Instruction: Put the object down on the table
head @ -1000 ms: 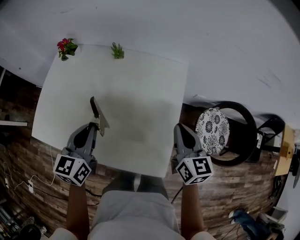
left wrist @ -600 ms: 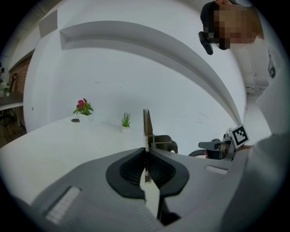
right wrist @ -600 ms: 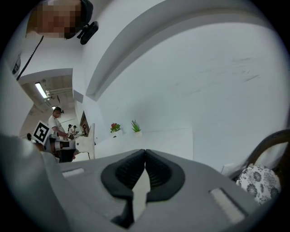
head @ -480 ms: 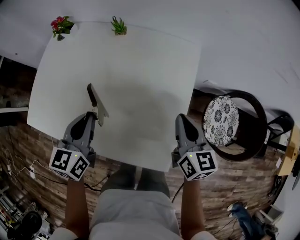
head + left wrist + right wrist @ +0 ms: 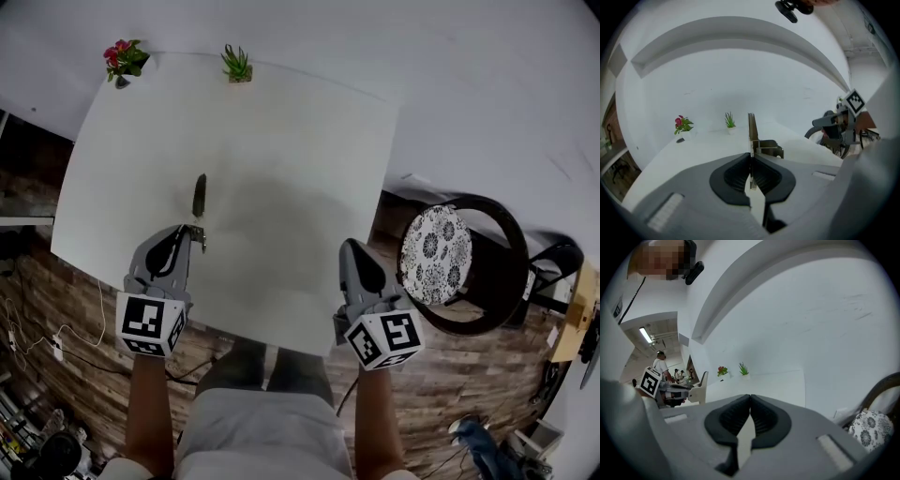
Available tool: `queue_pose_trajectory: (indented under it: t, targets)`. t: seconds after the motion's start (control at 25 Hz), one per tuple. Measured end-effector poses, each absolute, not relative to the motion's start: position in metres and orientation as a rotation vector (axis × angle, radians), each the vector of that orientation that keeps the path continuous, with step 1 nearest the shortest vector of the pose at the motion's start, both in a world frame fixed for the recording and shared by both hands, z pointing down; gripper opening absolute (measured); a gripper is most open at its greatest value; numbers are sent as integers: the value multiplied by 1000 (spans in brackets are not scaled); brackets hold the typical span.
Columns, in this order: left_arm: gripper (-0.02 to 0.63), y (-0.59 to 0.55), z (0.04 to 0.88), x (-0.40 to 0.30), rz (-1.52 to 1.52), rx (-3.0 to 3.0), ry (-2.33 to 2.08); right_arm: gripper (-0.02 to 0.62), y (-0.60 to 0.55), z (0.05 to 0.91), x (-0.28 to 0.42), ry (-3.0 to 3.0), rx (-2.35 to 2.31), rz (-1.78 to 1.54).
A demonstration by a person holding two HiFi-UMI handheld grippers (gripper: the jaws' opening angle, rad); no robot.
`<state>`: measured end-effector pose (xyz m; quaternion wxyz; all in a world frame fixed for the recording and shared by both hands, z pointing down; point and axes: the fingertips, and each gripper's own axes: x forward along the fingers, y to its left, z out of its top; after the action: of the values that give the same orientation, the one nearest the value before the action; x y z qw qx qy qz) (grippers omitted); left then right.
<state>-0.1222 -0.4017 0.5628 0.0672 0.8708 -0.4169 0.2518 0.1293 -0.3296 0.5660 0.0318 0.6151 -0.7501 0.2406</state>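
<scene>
The thin metal object [image 5: 199, 199] is pinched by its near end in my left gripper [image 5: 193, 234]. Its flat blade stands edge-on and points away from me, over the left-centre of the white table [image 5: 291, 131]. I can't tell whether it touches the top. In the left gripper view the jaws are pressed together on it. My right gripper [image 5: 349, 247] hangs at the table's lower right edge, jaws together with nothing between them. At the upper left, along the far edge, stand a flowering plant [image 5: 122, 58] and a green plant [image 5: 236, 64]. A cushioned chair [image 5: 427, 258] sits at right.
</scene>
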Motion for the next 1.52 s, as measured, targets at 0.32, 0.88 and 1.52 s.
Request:
queue_pose_trajectory:
  t: [0.32,0.88,1.52]
  targets:
    - [9,-410,578,-105,1095,2791,-1204,3,-343,568,126,-2316,1887,757]
    - [12,-409,601,-82,1612,2999,-989,3,-358,575,103,-2327,1840,771]
    - [31,-393,639,-70,1743,3023,-787,3,-363,580,101,-2317,1841,784]
